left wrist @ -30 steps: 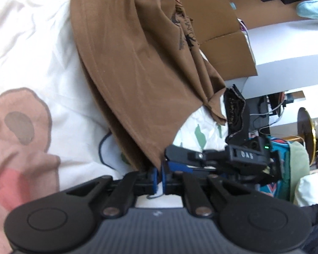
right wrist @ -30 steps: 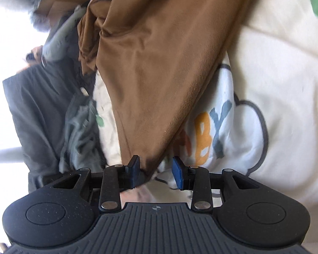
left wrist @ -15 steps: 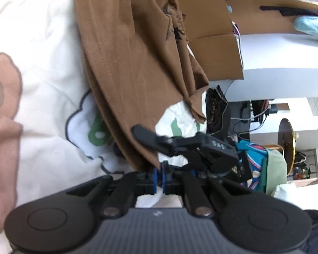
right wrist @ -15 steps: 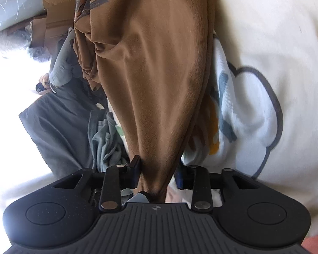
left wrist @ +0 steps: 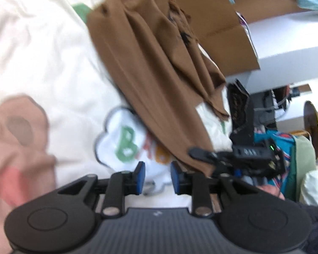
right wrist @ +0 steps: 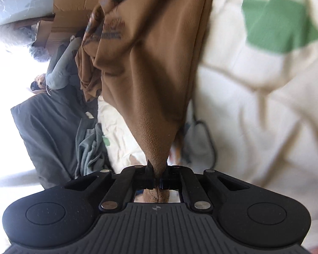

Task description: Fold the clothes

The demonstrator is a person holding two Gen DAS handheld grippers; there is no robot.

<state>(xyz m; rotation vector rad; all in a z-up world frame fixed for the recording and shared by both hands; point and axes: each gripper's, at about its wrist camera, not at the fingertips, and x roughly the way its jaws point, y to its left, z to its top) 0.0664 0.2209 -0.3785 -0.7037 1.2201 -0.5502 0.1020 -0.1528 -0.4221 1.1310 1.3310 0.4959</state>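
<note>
While right tongs (right wrist: 158,176) pinch brown shirt (right wrist: 150,67) corner, left tongs (left wrist: 156,176) just parted, empty.

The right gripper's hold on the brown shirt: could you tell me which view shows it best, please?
The right wrist view: the right gripper has just closed, pinching the brown shirt between its pads. The left wrist view shows it only from outside, blurred, while the left gripper stands open and empty.
</note>
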